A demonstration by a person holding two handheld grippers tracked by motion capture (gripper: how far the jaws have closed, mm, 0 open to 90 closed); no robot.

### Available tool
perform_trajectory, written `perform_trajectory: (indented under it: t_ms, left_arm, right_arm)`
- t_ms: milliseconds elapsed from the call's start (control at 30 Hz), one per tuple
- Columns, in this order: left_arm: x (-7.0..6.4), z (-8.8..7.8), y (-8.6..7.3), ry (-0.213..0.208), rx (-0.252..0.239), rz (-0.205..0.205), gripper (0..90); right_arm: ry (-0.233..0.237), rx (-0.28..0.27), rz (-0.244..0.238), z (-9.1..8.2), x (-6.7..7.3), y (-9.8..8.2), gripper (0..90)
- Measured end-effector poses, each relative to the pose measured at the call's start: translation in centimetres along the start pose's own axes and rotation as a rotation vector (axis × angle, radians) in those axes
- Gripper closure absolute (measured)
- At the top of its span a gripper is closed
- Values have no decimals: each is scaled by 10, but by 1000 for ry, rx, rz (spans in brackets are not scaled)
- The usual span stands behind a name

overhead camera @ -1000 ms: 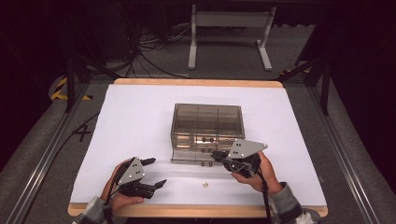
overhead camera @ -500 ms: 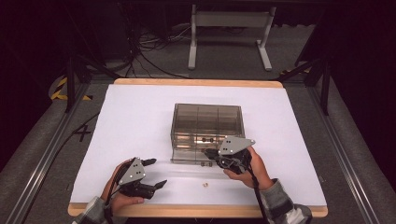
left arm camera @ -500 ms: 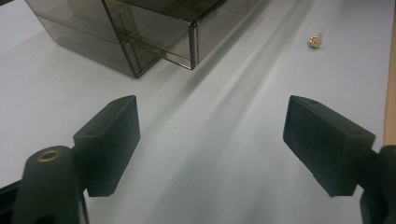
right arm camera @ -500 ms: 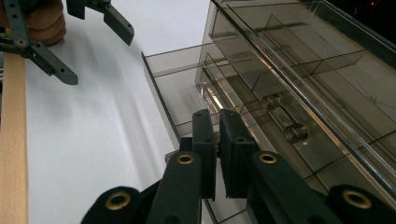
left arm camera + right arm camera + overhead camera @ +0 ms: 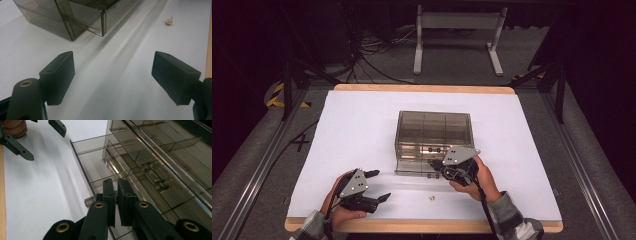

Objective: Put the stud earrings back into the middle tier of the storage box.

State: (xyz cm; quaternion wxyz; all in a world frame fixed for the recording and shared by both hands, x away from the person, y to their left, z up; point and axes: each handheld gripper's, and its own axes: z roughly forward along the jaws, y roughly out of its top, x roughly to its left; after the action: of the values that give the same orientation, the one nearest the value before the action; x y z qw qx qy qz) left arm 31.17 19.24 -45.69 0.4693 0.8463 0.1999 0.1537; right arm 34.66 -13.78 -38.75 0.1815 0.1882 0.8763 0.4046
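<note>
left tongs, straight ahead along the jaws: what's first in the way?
Probably nothing at first: the left tongs stand open over bare white table. Farther along that line sits the corner of the pulled-out drawer of the smoky clear box. The small brass piece lies off to the side. Depth is unclear.

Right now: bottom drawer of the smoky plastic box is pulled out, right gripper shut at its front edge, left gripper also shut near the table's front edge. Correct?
Not quite. The left gripper is open: the left gripper view shows its jaws wide apart over the white table with nothing between them. The rest holds: the drawer of the plastic box is pulled out, and the right gripper is shut at its front edge.
</note>
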Motion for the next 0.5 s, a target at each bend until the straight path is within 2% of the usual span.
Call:
perform_trajectory:
  t_ms: [500]
  left_arm:
    - [0, 0, 0, -2, 1, 4, 192]
  right_arm:
    - [-9, 1, 11, 2, 0, -2, 856]
